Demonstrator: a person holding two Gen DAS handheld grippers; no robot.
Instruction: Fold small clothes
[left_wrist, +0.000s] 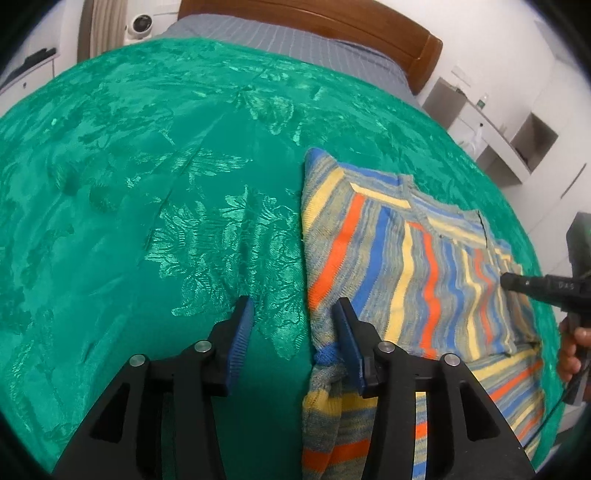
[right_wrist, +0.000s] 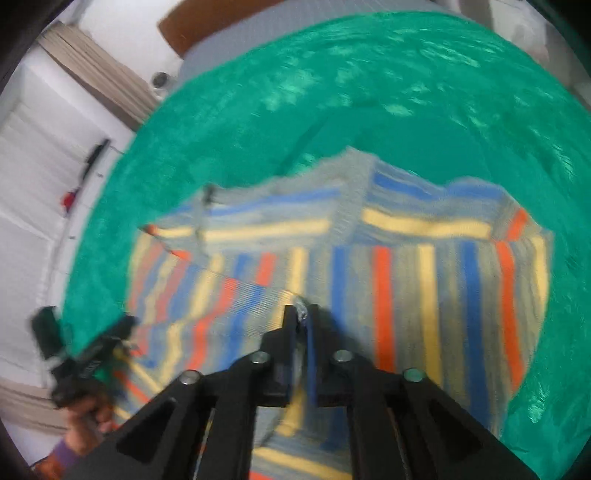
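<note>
Left wrist view: the left tool (left_wrist: 291, 314) hangs low over a bed covered by a green patterned bedspread (left_wrist: 147, 184), its two blue-padded fingers (left_wrist: 242, 332) wide apart and holding nothing. A striped knit sweater (left_wrist: 406, 258) in orange, blue, yellow and grey lies flat on the bedspread just ahead and to the right of this tool, with its near left edge passing under the right finger. At the far right edge, the right tool (left_wrist: 517, 282) reaches in over the sweater.

Right wrist view: the right tool (right_wrist: 301, 317) has its fingers drawn together over the middle of the sweater (right_wrist: 406, 277). It appears to pinch a bit of knit, but blur makes this uncertain.

The sweater looks soft, light and limp. It would likely sag and stretch if lifted by one point, so a hem edge, corner or sleeve cuff seems the best place to grip.

The sweater's near end is hidden beneath both tools. The right view is smeared, so seams and sleeves are hard to make out. A bunched blue cuff or fold (left_wrist: 327, 356) beside the left tool's right finger is unclear.
</note>
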